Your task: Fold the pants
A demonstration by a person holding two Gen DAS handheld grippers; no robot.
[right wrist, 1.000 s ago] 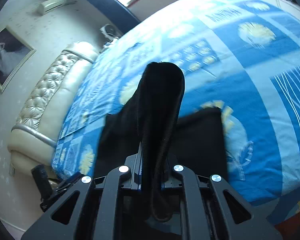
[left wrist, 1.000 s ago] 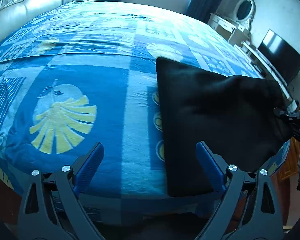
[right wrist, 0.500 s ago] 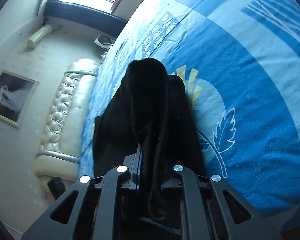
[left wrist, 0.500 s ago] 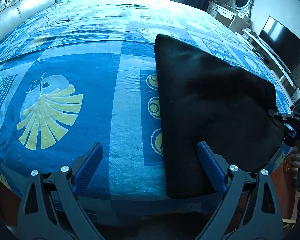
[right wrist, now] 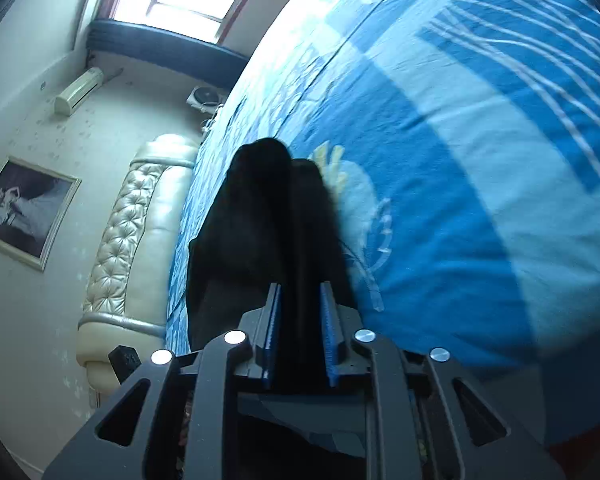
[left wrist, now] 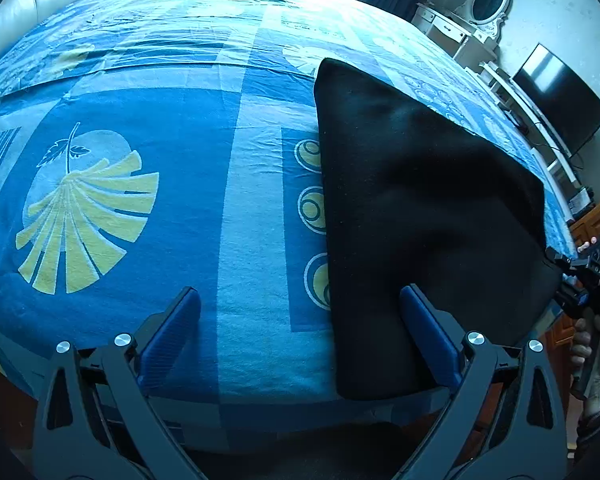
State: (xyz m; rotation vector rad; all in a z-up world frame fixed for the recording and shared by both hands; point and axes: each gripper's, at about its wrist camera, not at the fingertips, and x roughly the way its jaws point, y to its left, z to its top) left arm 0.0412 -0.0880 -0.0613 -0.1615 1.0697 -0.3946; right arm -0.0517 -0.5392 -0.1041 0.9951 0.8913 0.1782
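The black pants (left wrist: 420,208) lie on the bed (left wrist: 228,216), right of centre in the left wrist view, already folded into a compact slab with straight edges along the left and bottom; judging by that shape, most of the folding looks done and what remains is letting go and perhaps one last smoothing or halving. The cloth is plain, thick and dark, with soft shallow dents on top and no seams that can be made out. The left tool (left wrist: 300,304) is spread wide at the bottom of its view, its right blue pad over the near edge of the cloth, gripping nothing. The right tool (right wrist: 298,312), lower centre in its own view, has its pads a little apart with black cloth between them; whether it pinches cannot be told.
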